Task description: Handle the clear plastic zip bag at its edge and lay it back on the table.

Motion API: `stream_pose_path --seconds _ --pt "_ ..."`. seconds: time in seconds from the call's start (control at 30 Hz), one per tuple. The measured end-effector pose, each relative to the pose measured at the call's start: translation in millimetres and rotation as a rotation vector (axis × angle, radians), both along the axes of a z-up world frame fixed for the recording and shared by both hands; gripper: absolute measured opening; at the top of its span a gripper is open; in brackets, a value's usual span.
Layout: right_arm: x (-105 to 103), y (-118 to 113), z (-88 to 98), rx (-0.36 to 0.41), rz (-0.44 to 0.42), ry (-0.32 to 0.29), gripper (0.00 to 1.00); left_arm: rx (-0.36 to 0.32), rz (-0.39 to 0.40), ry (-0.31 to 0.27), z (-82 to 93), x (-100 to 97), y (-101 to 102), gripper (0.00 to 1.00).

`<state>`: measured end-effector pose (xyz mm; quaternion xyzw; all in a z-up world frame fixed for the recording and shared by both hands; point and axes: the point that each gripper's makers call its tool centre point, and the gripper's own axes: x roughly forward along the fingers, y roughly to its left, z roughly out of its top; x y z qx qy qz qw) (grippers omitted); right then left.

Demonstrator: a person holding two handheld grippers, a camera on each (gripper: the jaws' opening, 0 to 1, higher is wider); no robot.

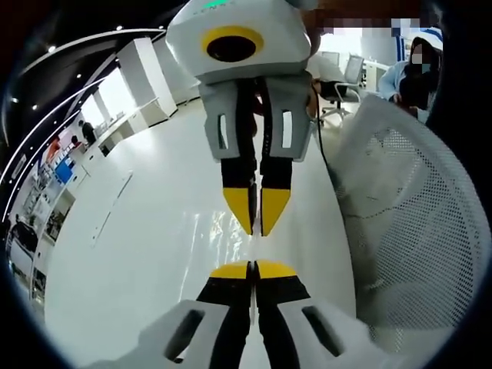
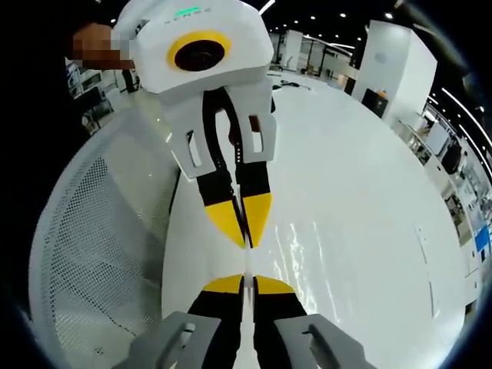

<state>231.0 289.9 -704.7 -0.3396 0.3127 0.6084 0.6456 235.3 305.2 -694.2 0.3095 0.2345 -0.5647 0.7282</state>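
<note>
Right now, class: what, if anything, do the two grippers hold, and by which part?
Left gripper and right gripper both appear shut on the clear zip bag, pinching one edge tip to tip. The film is faint, so this is not certain.

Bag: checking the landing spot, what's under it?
White table shows through the clear bag. The left gripper and right gripper, shut on its edge, cover what lies under them.

Clear plastic zip bag (image 1: 231, 229) (image 2: 307, 254), almost fully see-through, traceable mainly as faint glossy wrinkles against the white bench (image 1: 138, 254). Seen edge-on as a thin pale line, pinched at its edge between closed left tongs (image 1: 252, 265) and closed right tongs (image 2: 247, 278). Outline too faint to tell.
</note>
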Motion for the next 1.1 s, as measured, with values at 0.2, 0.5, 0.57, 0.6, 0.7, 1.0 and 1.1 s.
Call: stream_pose_path --seconds 0.2,0.5,0.57,0.6,0.7,1.0,1.1 --pt "0 6 1.3 0.008 0.009 -0.006 0.02 -0.003 0.002 0.005 -0.6 0.0 1 0.0" --pt "1 7 0.8 0.001 -0.004 0.006 0.0 -0.019 -0.022 -0.02 2.1 -2.6 -1 0.0" --pt "0 6 -1.0 -0.007 -0.004 0.014 0.0 -0.024 -0.016 -0.006 1.3 -4.2 -2 0.0" --pt "0 5 -1.5 -0.01 -0.001 0.008 0.0 -0.021 -0.01 -0.007 -0.2 -3.9 0 0.0" --pt "-3 4 -1.1 -0.01 0.001 0.013 0.0 -0.026 -0.001 0.008 -1.9 -5.1 0 0.0" --pt "-3 -5 -3.9 -0.029 -0.009 0.011 0.0 -0.022 0.01 0.021 -4.3 -6.0 4 0.0" --pt "-3 -7 -4.5 -0.039 -0.009 0.006 0.0 -0.02 0.012 0.021 -5.0 -3.9 5 0.0"
